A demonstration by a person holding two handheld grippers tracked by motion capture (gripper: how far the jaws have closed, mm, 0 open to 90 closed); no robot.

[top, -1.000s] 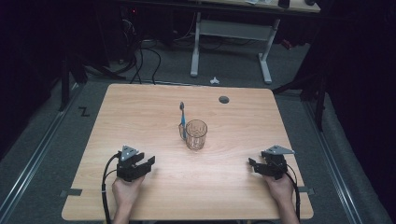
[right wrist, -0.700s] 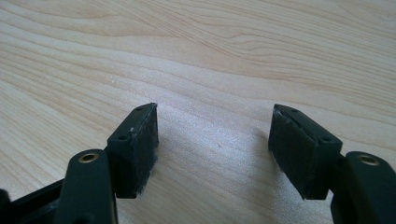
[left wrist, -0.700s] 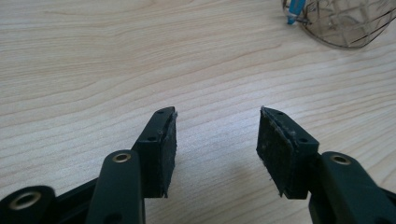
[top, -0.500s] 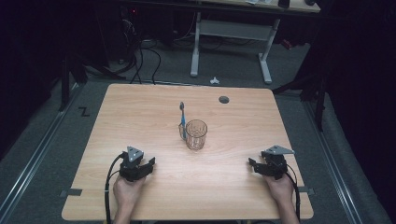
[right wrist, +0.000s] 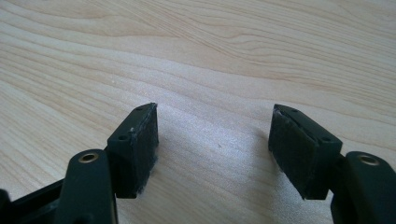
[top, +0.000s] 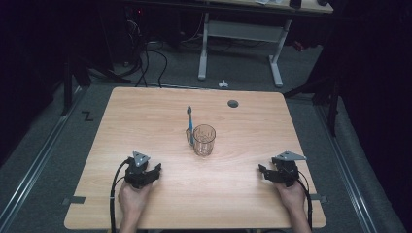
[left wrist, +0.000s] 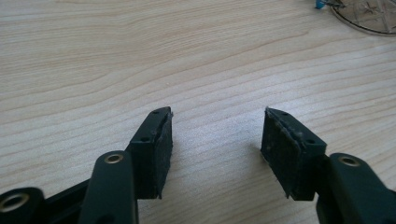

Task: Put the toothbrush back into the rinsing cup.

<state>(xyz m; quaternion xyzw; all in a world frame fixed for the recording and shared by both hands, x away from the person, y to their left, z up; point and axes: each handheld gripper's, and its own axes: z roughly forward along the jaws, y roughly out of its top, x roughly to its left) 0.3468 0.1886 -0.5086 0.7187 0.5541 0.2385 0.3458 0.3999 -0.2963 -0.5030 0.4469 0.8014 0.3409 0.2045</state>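
Glass tumbler [top: 204, 140] stands mid-desk [top: 145, 121], a blue toothbrush [top: 190, 127] upright in it. Left hand-held gripper [top: 145, 175], near left, has jaws just opening, nothing between them. Right hand-held gripper [top: 273, 174], near right, gapes wide, empty.

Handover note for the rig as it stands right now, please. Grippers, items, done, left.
Left gripper: open, nothing between its fingers, jaws have just been opening; low over the table's near left.
Right gripper: open, empty, near right.
Glass cup: upright mid-table, a blue toothbrush beside it, looks propped against its far-left side.
Done: nothing gripped.
Left: probably approach the cup or toothbrush; both untouched.
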